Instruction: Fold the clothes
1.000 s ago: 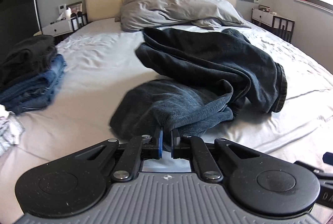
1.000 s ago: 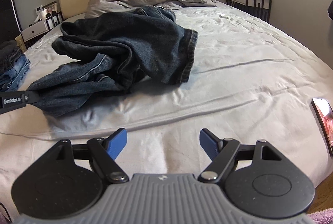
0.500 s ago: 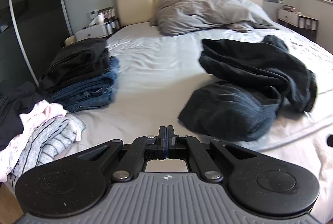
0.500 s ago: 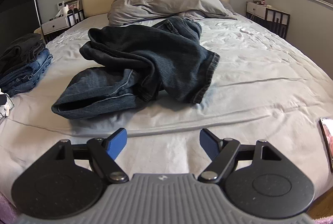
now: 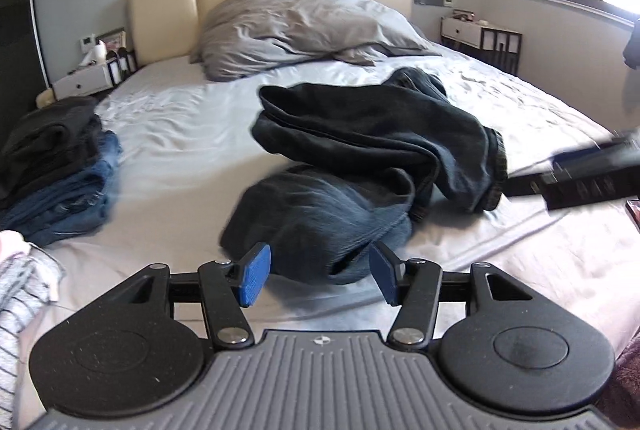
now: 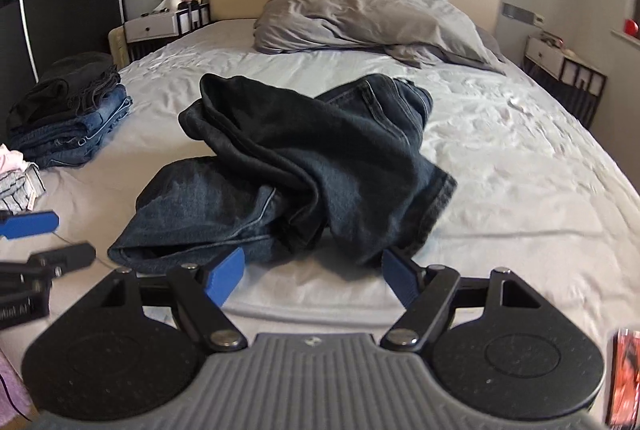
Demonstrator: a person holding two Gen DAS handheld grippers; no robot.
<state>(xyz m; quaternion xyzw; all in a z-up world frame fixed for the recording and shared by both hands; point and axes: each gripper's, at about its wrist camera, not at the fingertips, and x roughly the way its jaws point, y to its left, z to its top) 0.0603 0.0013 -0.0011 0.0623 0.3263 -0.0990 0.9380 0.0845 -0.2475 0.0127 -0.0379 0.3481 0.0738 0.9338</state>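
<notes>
A crumpled pair of dark blue jeans (image 5: 368,166) (image 6: 304,158) lies in a heap on the white bed sheet (image 5: 176,126) (image 6: 520,158). My left gripper (image 5: 318,274) stands open just short of the heap's near edge, with nothing between its blue pads. My right gripper (image 6: 314,276) is open too, hovering close before the jeans' near hem. Each gripper shows in the other's view: the left one's blue pad (image 6: 30,224) at the left edge, the right one as a blurred dark body (image 5: 580,178) at the right.
A stack of folded jeans with a dark garment on top (image 5: 60,166) (image 6: 72,118) sits at the bed's left side. Striped and pink clothes (image 5: 24,278) lie near the left corner. A grey duvet (image 5: 304,22) is bunched at the headboard. Nightstands (image 5: 480,34) flank the bed.
The left gripper let go of the jeans, then went from shut to open and swung back toward the heap. The right gripper stayed open and moved closer to the jeans.
</notes>
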